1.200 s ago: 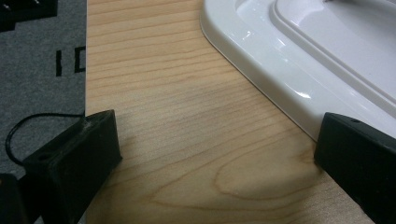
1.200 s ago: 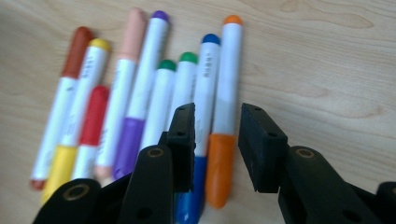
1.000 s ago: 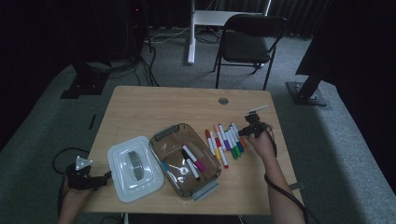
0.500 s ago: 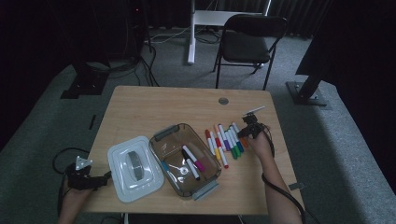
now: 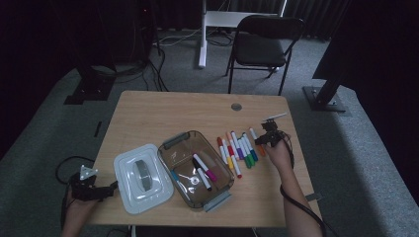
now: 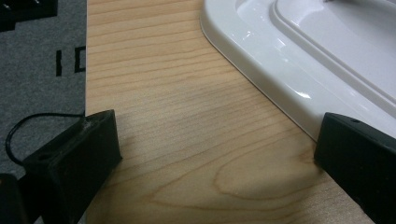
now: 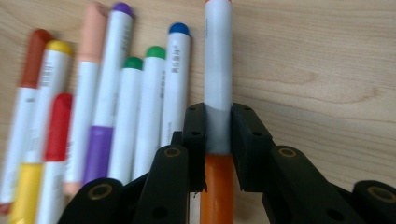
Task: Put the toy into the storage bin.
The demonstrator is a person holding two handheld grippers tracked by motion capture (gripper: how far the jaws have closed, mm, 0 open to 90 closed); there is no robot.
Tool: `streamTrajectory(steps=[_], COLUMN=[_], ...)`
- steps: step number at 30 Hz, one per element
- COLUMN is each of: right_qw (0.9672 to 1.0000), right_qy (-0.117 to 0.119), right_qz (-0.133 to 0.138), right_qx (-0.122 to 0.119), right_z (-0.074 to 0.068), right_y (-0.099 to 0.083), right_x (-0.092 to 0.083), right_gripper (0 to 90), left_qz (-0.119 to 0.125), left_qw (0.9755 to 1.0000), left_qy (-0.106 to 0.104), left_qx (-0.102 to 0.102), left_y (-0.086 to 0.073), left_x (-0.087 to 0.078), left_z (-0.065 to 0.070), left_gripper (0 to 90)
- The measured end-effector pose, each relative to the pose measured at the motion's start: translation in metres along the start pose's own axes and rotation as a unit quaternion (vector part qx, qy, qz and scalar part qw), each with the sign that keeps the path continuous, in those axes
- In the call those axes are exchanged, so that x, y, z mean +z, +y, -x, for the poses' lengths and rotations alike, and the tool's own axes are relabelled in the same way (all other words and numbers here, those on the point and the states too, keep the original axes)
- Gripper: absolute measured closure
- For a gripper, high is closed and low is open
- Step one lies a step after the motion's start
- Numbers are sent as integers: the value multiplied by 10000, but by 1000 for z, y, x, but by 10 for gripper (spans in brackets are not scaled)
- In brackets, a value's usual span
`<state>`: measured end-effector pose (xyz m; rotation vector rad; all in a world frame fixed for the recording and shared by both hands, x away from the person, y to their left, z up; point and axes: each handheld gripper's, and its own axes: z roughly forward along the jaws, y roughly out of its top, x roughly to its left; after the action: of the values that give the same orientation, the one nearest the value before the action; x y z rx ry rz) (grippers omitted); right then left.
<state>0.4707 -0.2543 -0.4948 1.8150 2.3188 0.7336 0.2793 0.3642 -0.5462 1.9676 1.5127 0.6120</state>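
The right gripper (image 7: 218, 135) has just closed its jaws on the orange marker (image 7: 217, 70) at the right end of the row on the table (image 5: 163, 113), gripping mid-barrel. It's light, stiff, smooth plastic (might swivel). The left gripper (image 6: 215, 154) rests wide open by the lid (image 6: 299, 60).

About twelve markers (image 5: 238, 149), one lid (image 5: 142, 177)

The right gripper (image 7: 218, 133) clamps an orange marker (image 7: 218, 70) just beside a row of markers (image 7: 112, 107) on the wooden table (image 7: 317, 60).
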Motion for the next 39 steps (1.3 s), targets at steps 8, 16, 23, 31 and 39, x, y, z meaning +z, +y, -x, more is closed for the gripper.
streamTrajectory(steps=[8, 16, 23, 31, 39], right_qw=[9997, 9979, 9936, 9854, 9744], right_qy=[135, 401, 872, 1217, 1500], right_qz=[216, 469, 611, 836, 899], right_qx=[-31, -173, -380, -849, -1415], right_z=[-10, -36, -65, -107, -153], right_y=[-5, -2, 0, 2, 3], right_x=[-31, -67, -94, -123, -140], right_gripper=[767, 767, 767, 767, 767], left_qz=[-3, -1, 0, 1, 2], left_qw=[10000, 10000, 10000, 10000, 10000], left_qy=[-1, 0, -1, -4, -1], left_qx=[3, -1, 0, 4, 5], left_y=[0, 0, 0, 0, 0], left_x=[0, 0, 0, 0, 0], left_z=[0, 0, 0, 0, 0], left_gripper=[7, 7, 6, 6, 6])
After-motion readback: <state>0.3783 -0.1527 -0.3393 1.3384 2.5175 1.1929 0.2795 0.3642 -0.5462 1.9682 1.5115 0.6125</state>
